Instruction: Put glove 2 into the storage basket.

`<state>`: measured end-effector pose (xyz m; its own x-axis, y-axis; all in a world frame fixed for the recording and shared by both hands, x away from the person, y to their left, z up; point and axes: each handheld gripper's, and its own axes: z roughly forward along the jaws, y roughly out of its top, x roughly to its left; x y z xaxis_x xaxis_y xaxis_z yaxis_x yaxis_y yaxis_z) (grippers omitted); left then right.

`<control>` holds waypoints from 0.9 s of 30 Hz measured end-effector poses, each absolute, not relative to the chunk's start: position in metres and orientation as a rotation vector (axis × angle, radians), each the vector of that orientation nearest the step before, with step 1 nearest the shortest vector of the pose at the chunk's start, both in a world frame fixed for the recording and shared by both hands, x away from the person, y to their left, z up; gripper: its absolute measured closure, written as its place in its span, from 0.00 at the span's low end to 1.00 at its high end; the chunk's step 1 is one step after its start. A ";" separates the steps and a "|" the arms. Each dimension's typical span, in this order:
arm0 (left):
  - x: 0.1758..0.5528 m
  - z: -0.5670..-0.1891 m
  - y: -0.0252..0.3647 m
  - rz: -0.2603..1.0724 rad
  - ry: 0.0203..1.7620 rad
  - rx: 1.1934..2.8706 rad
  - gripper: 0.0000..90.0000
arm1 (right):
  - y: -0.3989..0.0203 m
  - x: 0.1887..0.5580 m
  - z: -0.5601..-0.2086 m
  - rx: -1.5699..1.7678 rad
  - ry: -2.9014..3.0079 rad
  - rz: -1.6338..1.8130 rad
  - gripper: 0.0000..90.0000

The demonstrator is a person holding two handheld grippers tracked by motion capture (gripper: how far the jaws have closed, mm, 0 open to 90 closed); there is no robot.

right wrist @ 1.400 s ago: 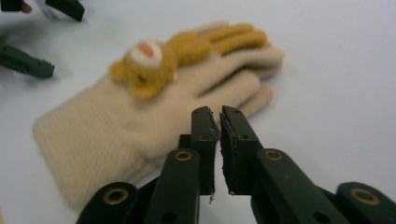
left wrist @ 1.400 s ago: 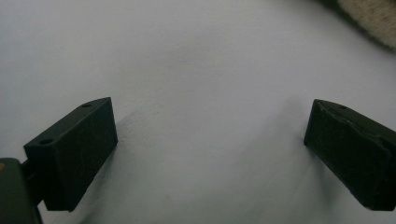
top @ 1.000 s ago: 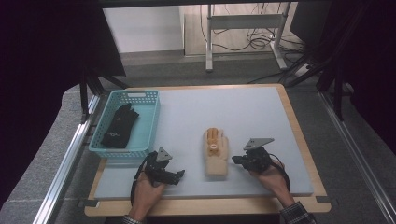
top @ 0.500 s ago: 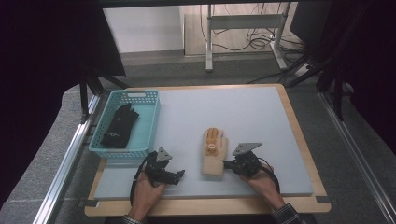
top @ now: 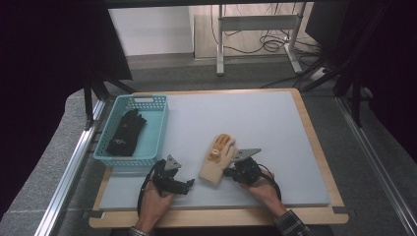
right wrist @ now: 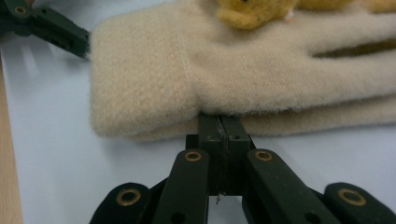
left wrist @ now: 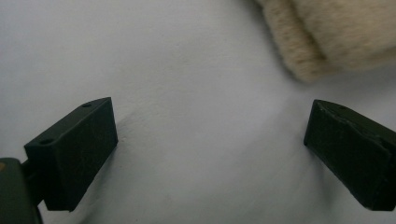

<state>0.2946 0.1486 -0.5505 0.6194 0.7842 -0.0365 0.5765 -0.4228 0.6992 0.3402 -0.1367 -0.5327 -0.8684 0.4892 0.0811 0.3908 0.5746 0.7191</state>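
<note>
Cream glove (top: 217, 161), no legible writing, beside shut right claw (top: 231, 171)

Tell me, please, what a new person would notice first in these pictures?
First, the cream glove with yellow fingers, lying on the pale table near its front. The right hand-held gripper, jaws shut, touches its edge; the left hand-held gripper, jaws open, waits beside it. At the left stands a turquoise basket holding a black glove.

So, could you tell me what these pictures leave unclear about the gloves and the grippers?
- Right gripper, right gripper view: jaws shut together against the cream glove; the tips go under its edge, so any pinch of fabric is hidden.
- Black glove, high view: too small and dark for detail.
- Cream glove, left gripper view: cut off by the top edge, blurred.
</note>
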 end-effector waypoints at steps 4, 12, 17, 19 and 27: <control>0.295 -0.550 0.149 0.387 1.064 2.152 0.03 | -0.125 0.343 -0.533 0.743 2.673 1.172 0.98; 0.295 -0.550 0.149 0.387 1.064 2.152 0.03 | -0.107 0.348 -0.535 0.739 2.657 1.176 0.98; 0.295 -0.550 0.149 0.387 1.064 2.152 0.03 | -0.100 0.350 -0.535 0.729 2.651 1.173 0.97; 0.295 -0.550 0.149 0.386 1.064 2.152 0.03 | -0.101 0.349 -0.534 0.732 2.656 1.168 0.94; 0.295 -0.551 0.148 0.387 1.065 2.149 0.03 | -0.121 0.343 -0.521 0.735 2.603 1.197 0.68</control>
<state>0.2946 0.1484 -0.5506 0.6179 0.7853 -0.0392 0.5773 -0.4192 0.7007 0.3430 -0.1211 -0.5213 -0.8607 0.5077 0.0390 0.3600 0.5527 0.7516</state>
